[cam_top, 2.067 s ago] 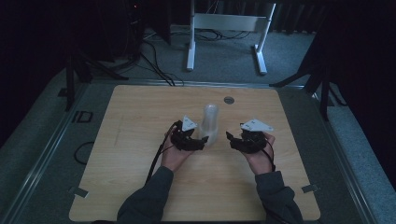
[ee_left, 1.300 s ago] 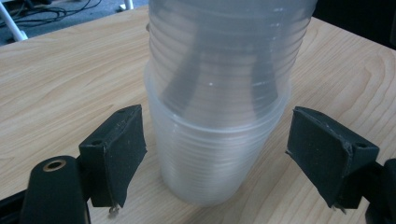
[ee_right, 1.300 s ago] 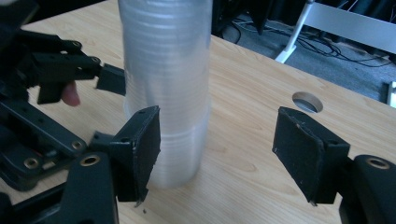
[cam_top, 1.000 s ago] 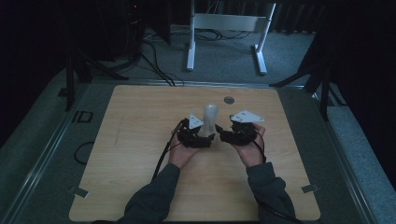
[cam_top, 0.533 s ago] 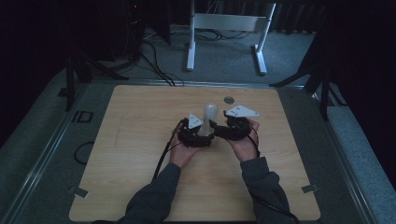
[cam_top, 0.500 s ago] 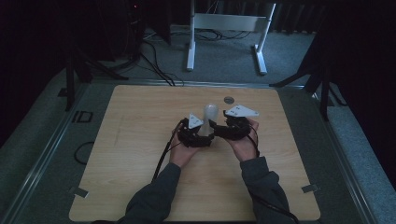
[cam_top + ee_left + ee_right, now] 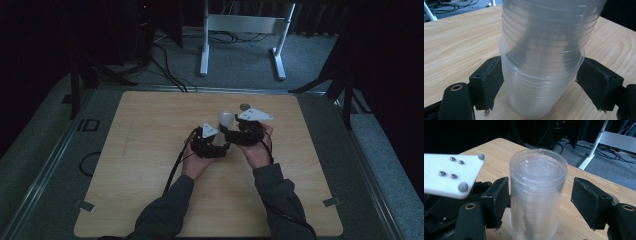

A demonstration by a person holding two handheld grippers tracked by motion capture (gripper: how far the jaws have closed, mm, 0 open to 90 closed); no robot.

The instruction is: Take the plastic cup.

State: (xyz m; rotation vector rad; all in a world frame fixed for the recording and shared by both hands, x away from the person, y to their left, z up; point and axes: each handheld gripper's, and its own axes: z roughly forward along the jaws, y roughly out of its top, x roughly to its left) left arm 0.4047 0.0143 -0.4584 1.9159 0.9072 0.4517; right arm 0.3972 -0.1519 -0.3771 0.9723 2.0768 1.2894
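Note:
A stack of clear plastic cups point(image 7: 226, 120) stands upside down on the wooden table point(image 7: 145, 165), a little beyond its middle. My left gripper point(image 7: 222, 138) is low at the stack's left. In the left gripper view its jaws have just been closing, and both pads now touch the lower cups point(image 7: 541, 62). My right gripper point(image 7: 230, 129) comes in from the right, higher up. In the right gripper view the stack's top point(image 7: 537, 185) sits between its jaws. The left pad point(image 7: 499, 200) is against the wall and the right pad point(image 7: 587, 202) stands off it.
A small dark round disc point(image 7: 244, 106) lies on the table just beyond the stack. A white stand point(image 7: 242, 25) and loose cables point(image 7: 165, 65) are on the floor past the far edge. Both forearms enter from the table's near edge.
Both hands have closed in on the stack from either side. The right gripper slid left and slightly up until its jaws bracket the top; the left has stayed at the base.

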